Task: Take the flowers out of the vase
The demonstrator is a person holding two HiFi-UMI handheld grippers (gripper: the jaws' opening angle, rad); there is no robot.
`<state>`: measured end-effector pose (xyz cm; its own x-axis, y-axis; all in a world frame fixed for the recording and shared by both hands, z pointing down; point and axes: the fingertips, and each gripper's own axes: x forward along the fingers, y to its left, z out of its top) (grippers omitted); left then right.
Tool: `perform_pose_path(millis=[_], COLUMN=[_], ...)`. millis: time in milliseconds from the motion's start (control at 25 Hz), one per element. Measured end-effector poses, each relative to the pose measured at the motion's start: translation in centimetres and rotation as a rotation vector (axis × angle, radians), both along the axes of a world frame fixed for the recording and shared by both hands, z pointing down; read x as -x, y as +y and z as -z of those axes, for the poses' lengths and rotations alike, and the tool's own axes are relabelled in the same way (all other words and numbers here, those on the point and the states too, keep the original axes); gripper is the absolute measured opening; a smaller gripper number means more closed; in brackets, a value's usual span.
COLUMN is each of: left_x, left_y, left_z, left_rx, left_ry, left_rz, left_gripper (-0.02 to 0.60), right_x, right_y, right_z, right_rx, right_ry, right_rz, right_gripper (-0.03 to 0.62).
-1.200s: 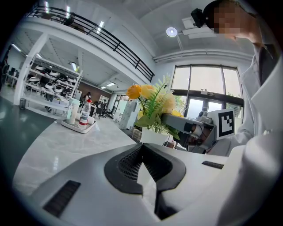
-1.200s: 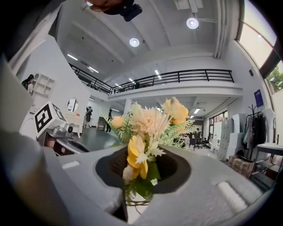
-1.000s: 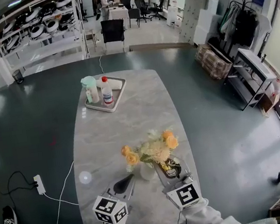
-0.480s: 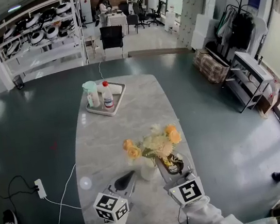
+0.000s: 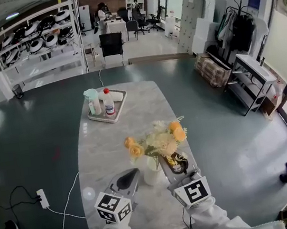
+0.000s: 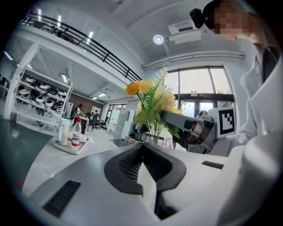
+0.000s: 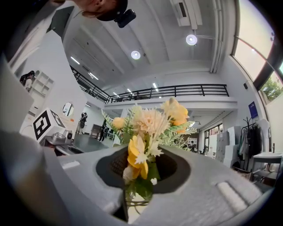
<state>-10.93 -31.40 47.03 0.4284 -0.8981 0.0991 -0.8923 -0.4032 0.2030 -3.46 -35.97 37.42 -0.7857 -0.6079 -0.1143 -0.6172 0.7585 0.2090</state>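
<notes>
Grey marble table (image 5: 132, 113): at its far end, a tray (image 5: 103, 121) holding a green-topped bottle (image 5: 93, 100) and a red-capped bottle (image 5: 108, 102). On the floor left of the table, a white power strip (image 5: 42, 198) with a white cable (image 5: 66, 206). Background: shelf rack (image 5: 37, 44) loaded with round items, black chair (image 5: 111, 44), coat rack (image 5: 239, 30) at right.

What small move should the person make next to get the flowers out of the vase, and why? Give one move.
Probably raise the right claw straight up, slowly. Its jaws are shut on the flowers just above the white vase, and they seem not yet clear of its mouth. The left claw is shut beside the vase, not holding it, so a tilted pull might tip it.
</notes>
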Motion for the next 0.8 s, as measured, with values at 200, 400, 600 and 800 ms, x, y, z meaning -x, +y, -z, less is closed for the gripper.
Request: perform_pose_path(millis=[200, 400, 600, 800], left_x=[0.0, -0.6, -0.6, -1.1], left_y=[0.0, -0.2, -0.2, -0.2], left_z=[1.4, 2.8, 4.4, 5.4], left_rx=[-0.022, -0.044, -0.071, -0.097], left_ry=[-0.018, -0.035, -0.044, -0.057], left_rz=[-0.011, -0.025, -0.036, -0.055], left_gripper=[0.002, 0.002, 0.002, 0.002], right_x=[-0.1, -0.5, -0.7, -1.0], right_y=[0.3, 0.4, 0.8, 1.1], right_z=[1.6, 3.4, 5.2, 7.4], right_rx=[-0.024, -0.049, -0.075, -0.103], right_ry=[-0.020, -0.042, -0.074, -0.131], right_rz=[-0.010, -0.003, 0.001, 0.029], right_gripper=[0.100, 0.100, 0.100, 0.100])
